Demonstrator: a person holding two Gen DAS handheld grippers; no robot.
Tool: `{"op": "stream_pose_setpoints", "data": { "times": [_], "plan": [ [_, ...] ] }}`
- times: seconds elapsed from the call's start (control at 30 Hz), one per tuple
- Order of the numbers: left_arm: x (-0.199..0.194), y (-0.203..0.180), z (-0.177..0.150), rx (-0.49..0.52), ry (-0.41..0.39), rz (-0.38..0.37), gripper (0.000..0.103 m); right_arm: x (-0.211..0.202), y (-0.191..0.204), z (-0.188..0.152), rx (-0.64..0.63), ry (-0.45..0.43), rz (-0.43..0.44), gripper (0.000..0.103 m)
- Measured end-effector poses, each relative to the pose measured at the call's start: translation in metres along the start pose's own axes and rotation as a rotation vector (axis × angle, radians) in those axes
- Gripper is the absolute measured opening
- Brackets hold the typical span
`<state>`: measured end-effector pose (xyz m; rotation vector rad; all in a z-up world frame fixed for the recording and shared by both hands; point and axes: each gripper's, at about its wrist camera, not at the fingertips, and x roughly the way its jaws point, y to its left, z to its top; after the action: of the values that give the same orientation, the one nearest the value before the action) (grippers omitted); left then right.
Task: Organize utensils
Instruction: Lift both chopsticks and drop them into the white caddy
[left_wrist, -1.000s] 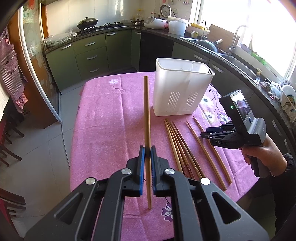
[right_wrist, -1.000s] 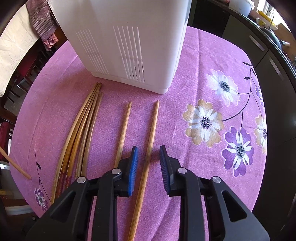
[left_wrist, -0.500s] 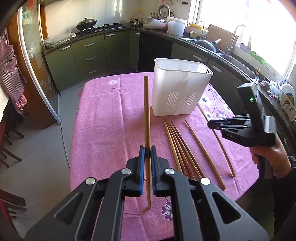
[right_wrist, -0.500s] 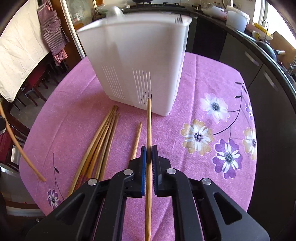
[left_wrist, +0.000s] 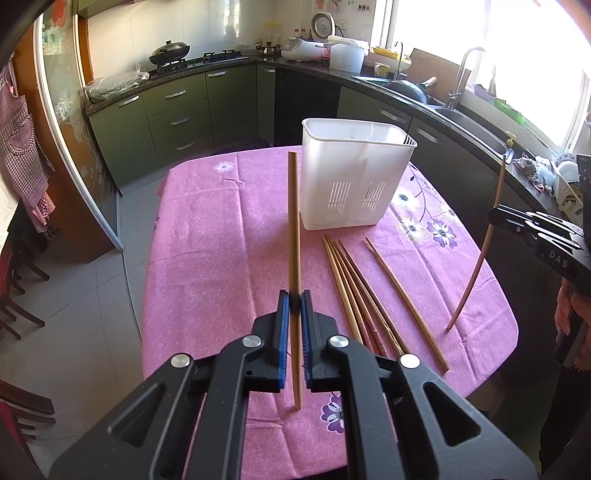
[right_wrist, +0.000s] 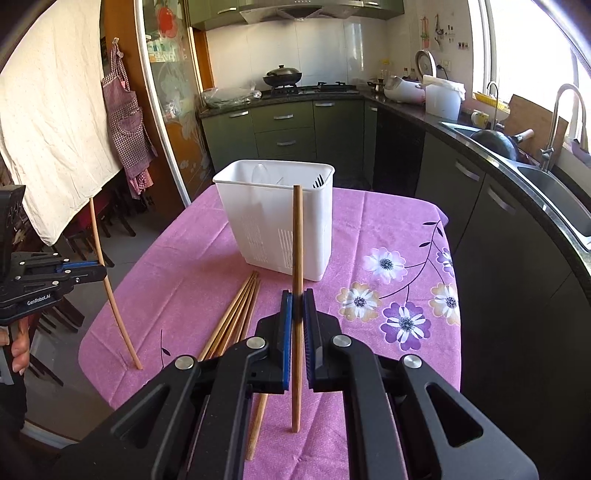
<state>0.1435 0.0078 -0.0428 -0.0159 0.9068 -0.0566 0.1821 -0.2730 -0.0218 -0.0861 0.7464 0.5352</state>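
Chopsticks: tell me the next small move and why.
Probably carry the left gripper and its chopstick over the white holder and lower it in. Both grippers are shut on a lifted chopstick, the right gripper on one too, and the holder's top is open.

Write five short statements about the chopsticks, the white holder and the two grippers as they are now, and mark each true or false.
1. The left gripper is shut on a chopstick. True.
2. The right gripper is open and holds nothing. False: it is shut on a chopstick of its own, held clear of the table.
3. The white holder lies tipped on its side. False: it stands upright on the pink tablecloth.
4. Loose chopsticks lie on the cloth in front of the holder. True.
5. Both held chopsticks are already inside the holder. False: both are outside it, in the grippers.
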Motion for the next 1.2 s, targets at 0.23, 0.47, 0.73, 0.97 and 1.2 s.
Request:
{"op": "stream_pose_setpoints", "data": {
  "times": [0.23, 0.47, 0.73, 0.97, 1.2],
  "plan": [
    [-0.003, -0.001, -0.003, 0.006, -0.004, 0.003, 0.006, -0.024, 0.002, -0.016, 0.007, -0.039, -0.007, 0.007],
    [-0.006, -0.003, -0.004, 0.012, -0.008, 0.005, 0.006, -0.029, 0.001, -0.02, 0.014, -0.044, 0.004, 0.007],
    [-0.01, -0.003, -0.005, 0.017, -0.017, 0.004, 0.006, -0.027, 0.002, -0.019, 0.011, -0.043, 0.012, 0.007],
    [-0.011, -0.003, -0.002, 0.016, -0.021, 0.005, 0.006, -0.028, 0.004, -0.014, 0.008, -0.051, 0.015, 0.007],
    [-0.015, -0.004, 0.009, 0.022, -0.035, -0.005, 0.006, -0.035, 0.01, 0.002, -0.008, -0.078, 0.022, 0.007]
  ]
}}
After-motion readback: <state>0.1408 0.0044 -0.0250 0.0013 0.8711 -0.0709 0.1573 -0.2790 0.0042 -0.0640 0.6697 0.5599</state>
